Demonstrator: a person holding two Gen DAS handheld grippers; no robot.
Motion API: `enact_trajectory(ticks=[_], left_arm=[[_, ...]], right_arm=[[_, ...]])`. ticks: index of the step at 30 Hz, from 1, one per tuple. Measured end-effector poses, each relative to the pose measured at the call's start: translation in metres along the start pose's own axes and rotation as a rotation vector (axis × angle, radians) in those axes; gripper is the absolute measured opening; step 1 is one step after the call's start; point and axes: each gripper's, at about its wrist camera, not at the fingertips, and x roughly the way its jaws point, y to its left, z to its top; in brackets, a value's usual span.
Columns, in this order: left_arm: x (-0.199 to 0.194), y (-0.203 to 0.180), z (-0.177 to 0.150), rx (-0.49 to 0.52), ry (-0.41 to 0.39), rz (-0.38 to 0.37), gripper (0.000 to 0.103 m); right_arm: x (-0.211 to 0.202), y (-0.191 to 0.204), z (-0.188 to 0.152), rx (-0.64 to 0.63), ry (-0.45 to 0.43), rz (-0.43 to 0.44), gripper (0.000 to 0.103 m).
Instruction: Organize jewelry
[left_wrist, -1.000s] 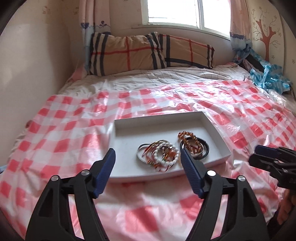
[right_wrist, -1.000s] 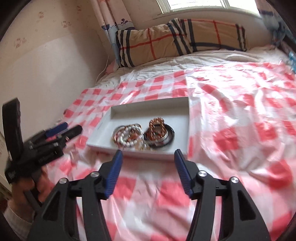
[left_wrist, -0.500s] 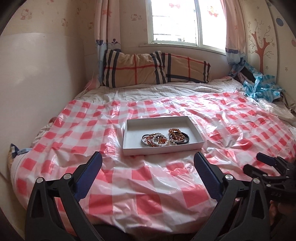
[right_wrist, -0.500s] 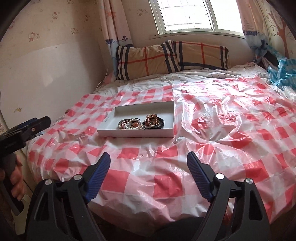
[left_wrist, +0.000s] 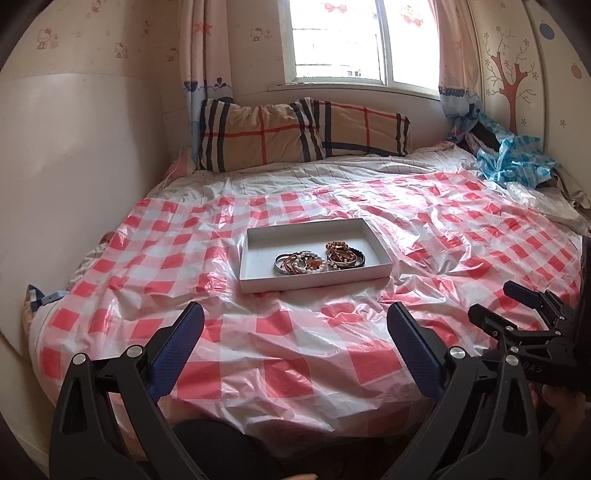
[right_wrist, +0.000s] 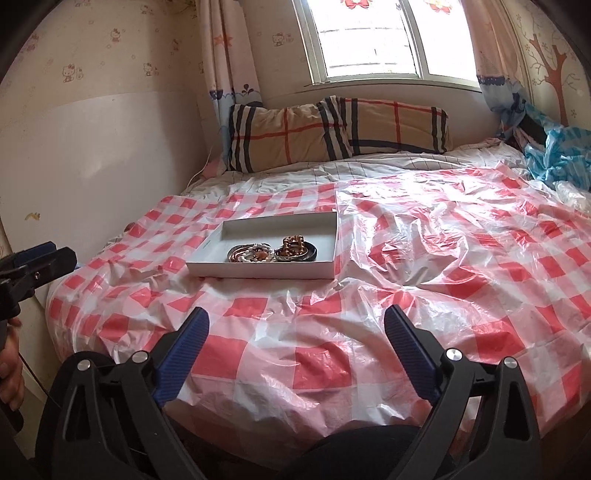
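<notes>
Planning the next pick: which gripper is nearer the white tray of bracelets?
Neither clearly. The left gripper hangs short of the white tray, almost straight in front of it. The right gripper hangs equally short, offset to its right. Both are open and empty.

The left claw hangs over the near edge of the bed, tilted somewhat downward, its blue-padded fingers spread wide with nothing between them. The right claw is beside it over the same near edge, also tipped downward; its jaws have just been opening and stand wide apart, empty. Each claw shows at the side of the other's view: the right one at the bed's near right corner, the left one off its near left corner, gripped by a hand.
</notes>
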Motion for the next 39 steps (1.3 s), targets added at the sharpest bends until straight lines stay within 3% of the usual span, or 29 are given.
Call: enact_trajectory(ticks=[19,39], left_arm=[[-0.015,-0.014,0.002,0.002,-0.011,-0.031,0.095],[-0.007,-0.014,-0.006,0.0,0.028,-0.021,0.095]], right_arm=[[-0.004,-0.001,-0.002,-0.005,-0.024,-0.003,0.094],[-0.004,-0.002,-0.002,-0.005,-0.022,-0.003,0.095]])
